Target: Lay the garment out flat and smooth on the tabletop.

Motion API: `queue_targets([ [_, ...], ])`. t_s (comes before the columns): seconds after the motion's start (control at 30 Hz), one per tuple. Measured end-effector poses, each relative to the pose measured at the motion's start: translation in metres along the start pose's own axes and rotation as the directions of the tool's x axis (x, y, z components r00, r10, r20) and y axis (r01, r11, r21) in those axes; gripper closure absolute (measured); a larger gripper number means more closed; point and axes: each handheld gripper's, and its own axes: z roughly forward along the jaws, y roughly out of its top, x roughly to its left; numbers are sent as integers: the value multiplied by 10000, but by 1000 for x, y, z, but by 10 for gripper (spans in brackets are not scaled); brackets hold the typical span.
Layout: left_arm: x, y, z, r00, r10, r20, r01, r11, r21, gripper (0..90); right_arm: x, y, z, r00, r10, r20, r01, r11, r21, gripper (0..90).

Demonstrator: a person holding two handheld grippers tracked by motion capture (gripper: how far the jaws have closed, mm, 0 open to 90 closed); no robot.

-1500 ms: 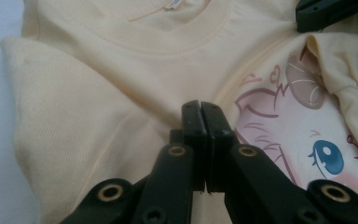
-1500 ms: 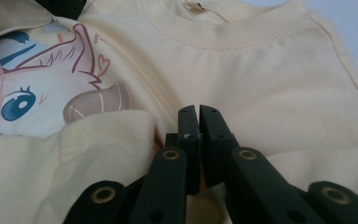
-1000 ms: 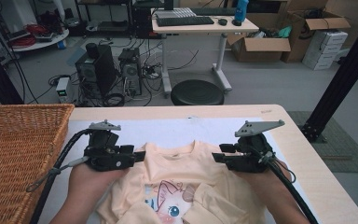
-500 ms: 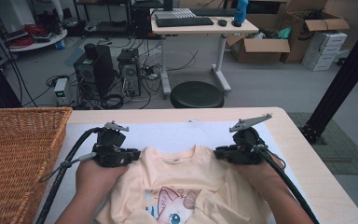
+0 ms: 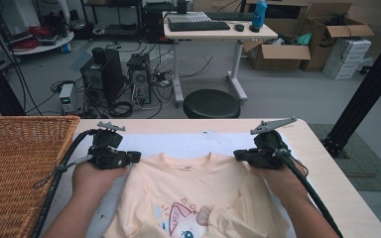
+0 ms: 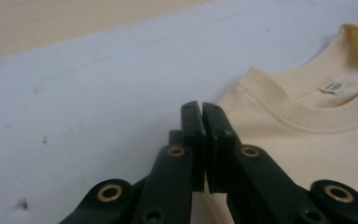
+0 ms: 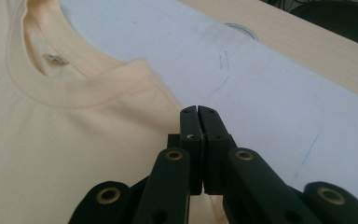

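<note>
Cream T-shirt [image 5: 198, 193], one, between two closed tongs.

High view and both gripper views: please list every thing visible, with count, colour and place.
T-shirt: one, cream with cartoon print, flat on the mat, collar pointing away.
Mat: one, white, on the table.
Table: one, light wood.
Basket: one, brown wicker, at the left.
Stool: one, black, beyond the table.
Desk: one, white, far back, keyboard on it.
Cardboard boxes: several, brown, back right.
Left gripper: black, fingers shut on the shirt's left shoulder.
Right gripper: black, fingers shut on the right shoulder.
</note>
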Motion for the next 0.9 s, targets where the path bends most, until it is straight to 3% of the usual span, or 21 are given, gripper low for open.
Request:
queue_targets([
  [0.07,4,6,4,10000,31,69,-32,9998,193,884,-4,3,2,9998,42,216,-43,10000,1,900],
  [0.13,6,9,6,9997,1,241,-9,9995,328,883,-7,4,3,9997,257,-45,-257,9997,12,879],
  [0.23,6,6,7,9995,114,291,-124,9994,333,867,-4,3,4,9995,-43,-299,51,9996,271,745],
  [0.27,7,5,6,9997,11,249,-17,9997,255,835,-3,2,5,9995,-2,-325,12,9995,329,707],
  [0.3,10,5,6,9991,-323,258,316,9991,271,747,-3,1,5,9993,97,-369,-84,9994,344,674],
  [0.37,12,4,4,9932,-1002,596,991,9948,218,645,-2,0,7,9986,196,-481,-170,9984,538,643],
  [0.47,7,3,1,9925,-1044,632,1032,9944,221,572,-1,-2,8,9990,118,-425,-83,9968,799,608],
  [0.53,5,-1,0,9930,-993,647,970,9946,375,547,-1,-6,8,9980,309,-558,-255,9952,941,594],
  [0.6,3,-5,0,9914,-1105,701,1064,9926,593,511,0,-8,6,9976,411,-559,-364,9959,833,643],
  [0.67,-2,-12,-1,9932,-1015,569,989,9939,479,522,5,-10,4,9982,205,-572,-155,9962,861,770],
  [0.77,-9,-20,-4,9980,-572,283,559,9974,461,771,8,-13,2,9960,402,-802,-337,9962,804,857],
  [0.8,-9,-21,-4,9973,-599,420,578,9971,495,853,8,-13,1,9958,413,-821,-343,9958,843,864],
  [0.9,-8,-19,-4,9985,-404,379,385,9980,504,875,10,-9,0,9987,-71,-509,122,9949,1004,872],
])
